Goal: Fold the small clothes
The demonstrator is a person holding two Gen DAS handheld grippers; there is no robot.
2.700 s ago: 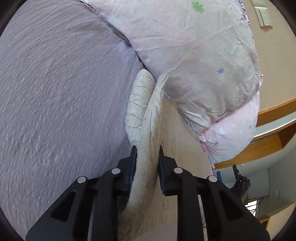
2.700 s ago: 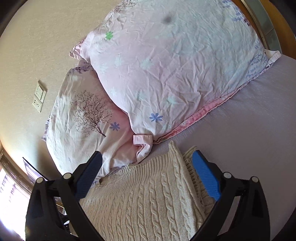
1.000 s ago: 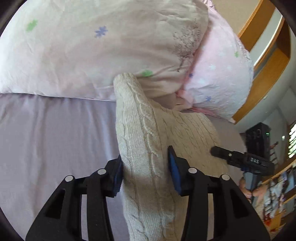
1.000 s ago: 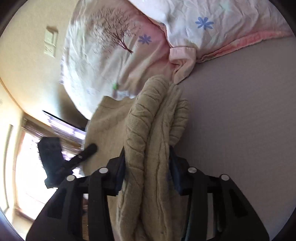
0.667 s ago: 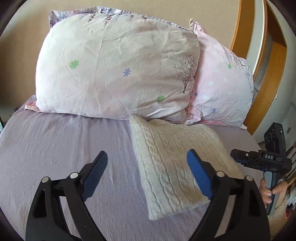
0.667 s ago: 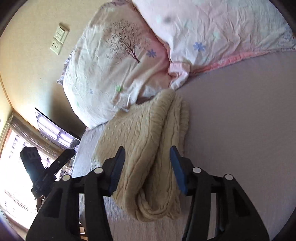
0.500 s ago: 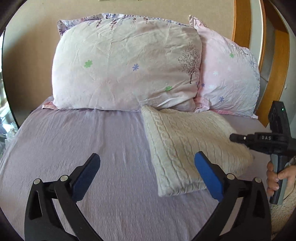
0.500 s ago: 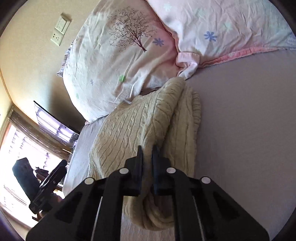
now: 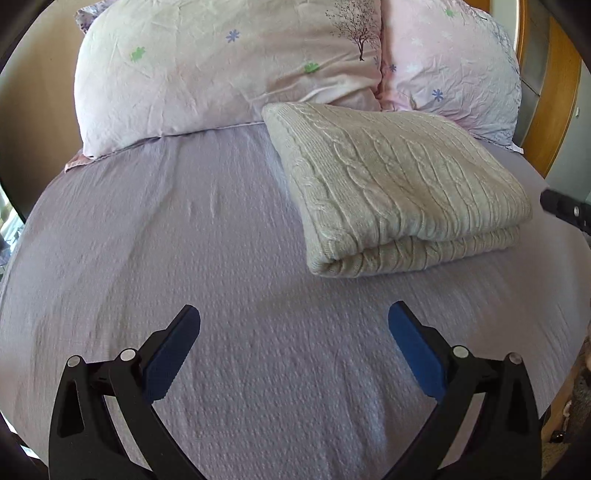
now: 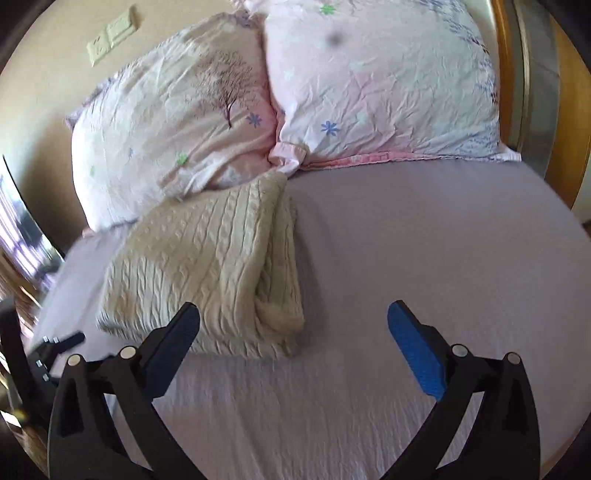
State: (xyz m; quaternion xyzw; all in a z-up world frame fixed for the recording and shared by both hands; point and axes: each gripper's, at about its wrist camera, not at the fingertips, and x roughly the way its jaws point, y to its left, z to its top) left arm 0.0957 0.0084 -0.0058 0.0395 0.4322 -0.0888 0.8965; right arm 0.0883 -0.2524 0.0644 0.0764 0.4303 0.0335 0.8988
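Note:
A cream cable-knit sweater (image 9: pixel 391 177) lies folded into a thick rectangle on the lilac bedsheet (image 9: pixel 184 240), its far edge against the pillows. It also shows in the right wrist view (image 10: pixel 207 266), left of centre. My left gripper (image 9: pixel 293 321) is open and empty, pulled back over bare sheet in front of the sweater. My right gripper (image 10: pixel 293 321) is open and empty, with its left finger beside the sweater's near folded corner. The tip of the right gripper (image 9: pixel 565 210) shows at the right edge of the left wrist view.
Two pink floral pillows (image 9: pixel 229 62) (image 9: pixel 450 62) lean against the headboard behind the sweater. A wooden bed frame (image 9: pixel 554 96) runs along the right side. A wall socket plate (image 10: pixel 110 35) is on the beige wall. The left gripper's body (image 10: pixel 40 354) shows at lower left.
Both grippers let go of the folded sweater and drew back from it. The right gripper, shut half a second ago, now stands wide open. The sweater lies still on the sheet.

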